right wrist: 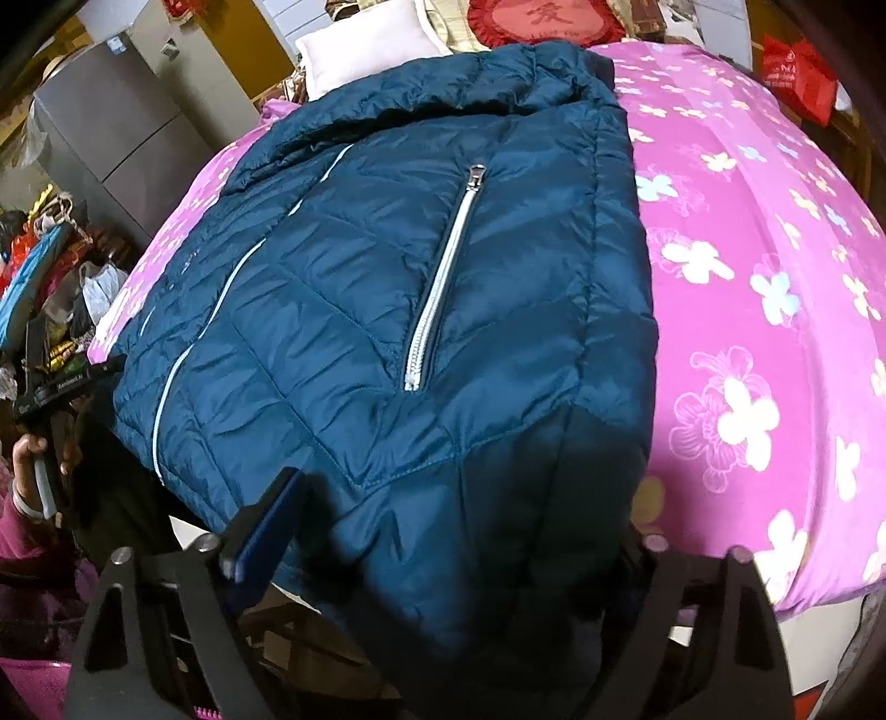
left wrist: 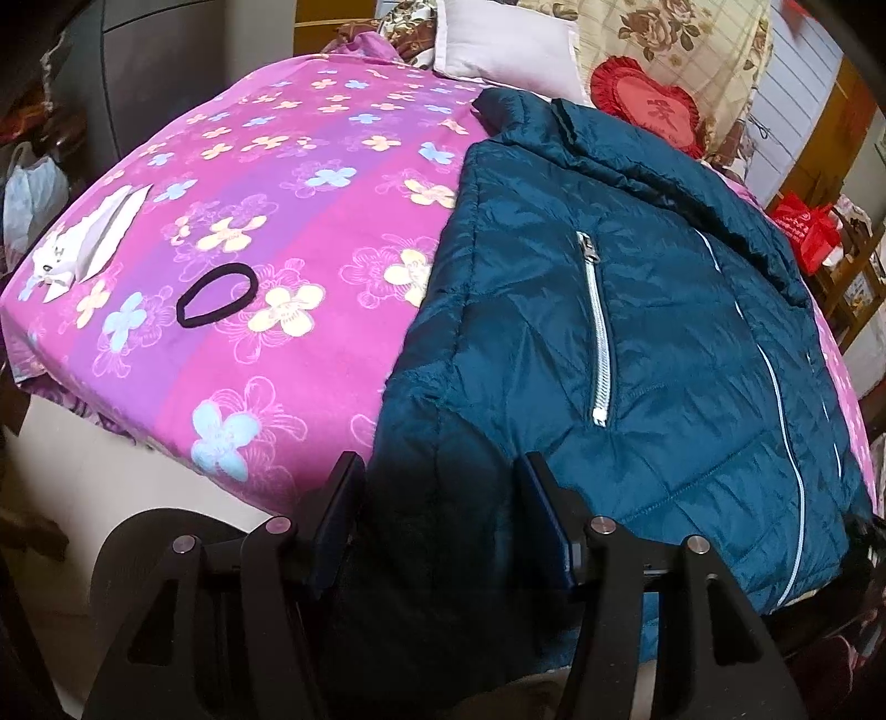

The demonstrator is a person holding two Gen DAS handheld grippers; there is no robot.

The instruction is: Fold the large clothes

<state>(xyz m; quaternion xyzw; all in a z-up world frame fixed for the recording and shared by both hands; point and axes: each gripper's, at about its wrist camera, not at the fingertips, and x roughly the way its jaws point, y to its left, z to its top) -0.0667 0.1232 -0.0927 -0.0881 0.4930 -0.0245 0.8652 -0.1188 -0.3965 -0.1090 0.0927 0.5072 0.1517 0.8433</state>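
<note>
A dark teal quilted puffer jacket (left wrist: 653,354) with white zips lies front up on a bed with a pink flowered sheet (left wrist: 266,221). Its hem hangs over the near edge. My left gripper (left wrist: 437,487) is open, with the jacket's lower left hem corner between its jaws. In the right wrist view the jacket (right wrist: 387,288) fills the middle. My right gripper (right wrist: 448,515) is open wide around the lower right hem corner. Its right finger is mostly hidden behind the fabric. The left gripper also shows in the right wrist view (right wrist: 50,387), held in a hand.
A black hair band (left wrist: 216,293) and a white tissue holder (left wrist: 88,243) lie on the sheet at left. A white pillow (left wrist: 504,50) and a red heart cushion (left wrist: 648,105) sit at the head. A grey cabinet (right wrist: 127,127) and clutter stand beside the bed.
</note>
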